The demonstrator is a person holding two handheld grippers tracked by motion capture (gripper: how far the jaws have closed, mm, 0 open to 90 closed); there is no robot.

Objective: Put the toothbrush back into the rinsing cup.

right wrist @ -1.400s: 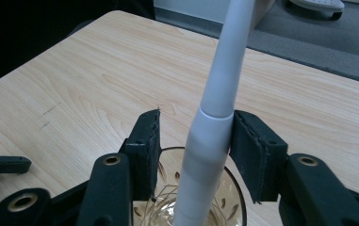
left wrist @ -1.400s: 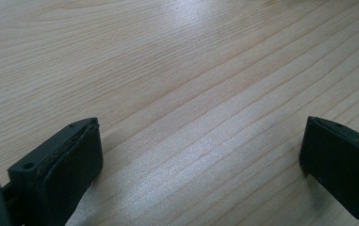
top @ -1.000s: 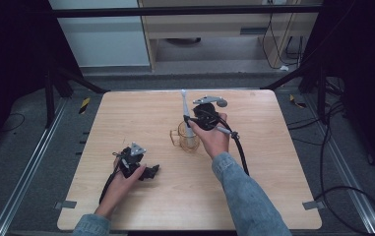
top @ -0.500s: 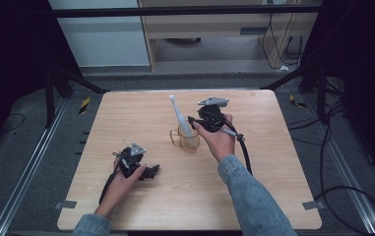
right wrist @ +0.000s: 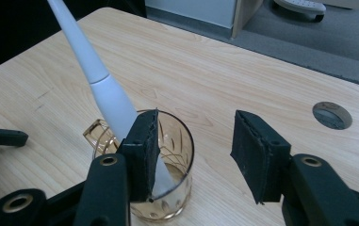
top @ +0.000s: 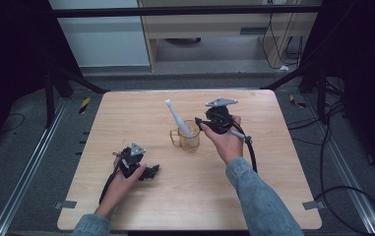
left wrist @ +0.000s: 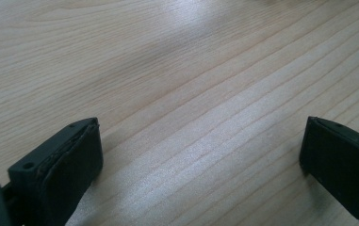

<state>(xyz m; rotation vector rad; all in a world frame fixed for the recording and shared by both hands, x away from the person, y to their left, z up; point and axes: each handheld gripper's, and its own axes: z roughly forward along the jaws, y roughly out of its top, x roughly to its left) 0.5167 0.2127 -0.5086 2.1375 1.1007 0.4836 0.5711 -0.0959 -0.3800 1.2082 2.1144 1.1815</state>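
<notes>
An amber glass mug stands at the middle of the wooden table. A white electric-toothbrush-like stick rests in it and leans up to the left. My right gripper hovers just right of the mug, open and apart from the stick. In the right gripper view the mug and the stick sit behind the left jaw, and nothing is between the jaws of the right gripper. My left gripper rests on the table at the front left, open over bare wood.
A round grey cable hole is set in the table's far side. The left gripper lies low on the table, well away from the mug. Dark frame posts and floor rails surround the table.
The right gripper let go of the white stick, which tipped from upright to leaning left in the mug. The gripper drew back slightly to the right. The left gripper stayed put.
</notes>
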